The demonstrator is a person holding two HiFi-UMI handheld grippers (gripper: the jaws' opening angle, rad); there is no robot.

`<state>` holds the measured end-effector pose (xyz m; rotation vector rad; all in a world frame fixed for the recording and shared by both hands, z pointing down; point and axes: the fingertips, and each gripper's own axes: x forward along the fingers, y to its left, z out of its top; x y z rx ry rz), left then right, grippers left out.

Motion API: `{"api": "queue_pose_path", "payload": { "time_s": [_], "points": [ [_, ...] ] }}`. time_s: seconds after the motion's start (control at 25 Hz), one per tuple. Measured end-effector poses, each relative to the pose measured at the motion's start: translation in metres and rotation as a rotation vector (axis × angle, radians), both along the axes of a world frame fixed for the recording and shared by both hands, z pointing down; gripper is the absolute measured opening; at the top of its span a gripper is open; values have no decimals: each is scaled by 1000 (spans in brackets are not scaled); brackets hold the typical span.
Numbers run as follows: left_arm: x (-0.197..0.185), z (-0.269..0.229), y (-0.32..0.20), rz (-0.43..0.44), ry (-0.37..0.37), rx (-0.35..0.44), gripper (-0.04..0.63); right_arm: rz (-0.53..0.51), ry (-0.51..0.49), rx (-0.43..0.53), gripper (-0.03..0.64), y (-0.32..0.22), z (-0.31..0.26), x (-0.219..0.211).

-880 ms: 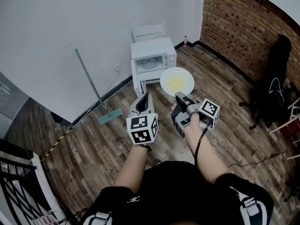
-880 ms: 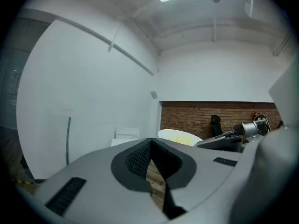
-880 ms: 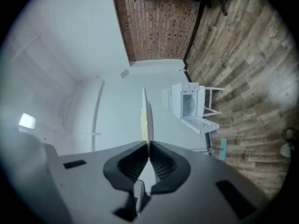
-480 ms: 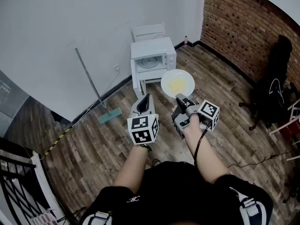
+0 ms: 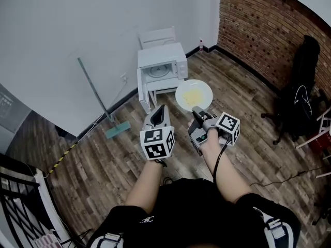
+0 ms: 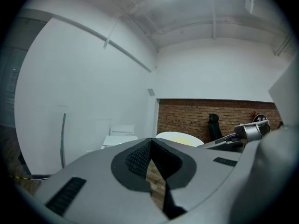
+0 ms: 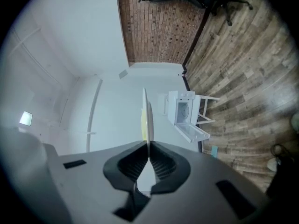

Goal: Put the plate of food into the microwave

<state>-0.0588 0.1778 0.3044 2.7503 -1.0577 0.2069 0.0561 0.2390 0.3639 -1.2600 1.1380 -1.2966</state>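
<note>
Plate point(image 5: 194, 94) rim between right gripper point(image 5: 196, 109) jaws

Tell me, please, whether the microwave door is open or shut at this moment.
Open. The door stands swung away from the microwave, and the turntable inside shows.

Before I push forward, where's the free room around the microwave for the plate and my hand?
The microwave mouth looks free: door swung open to its left, only the turntable inside. Bare floor lies right of it, toward the brick wall. Tighter on the left, where the open door and the mop by the wall stand.
</note>
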Motion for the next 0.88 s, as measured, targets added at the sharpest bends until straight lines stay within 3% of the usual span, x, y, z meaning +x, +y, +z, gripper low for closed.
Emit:
{"api": "queue_pose_path", "payload": {
  "time_s": [0.44,0.68,0.88],
  "points": [
    [31,15,11,-47,-17,-18,0,-50,-3,-21,23,9,17,33],
    [36,27,-34,-50,-13,-26,0,-44,-15,-41,23,-34,33,41],
    [52,32,-111,-47,9,-43,0,-45,9,-51,23,-105,35,57]
  ]
}}
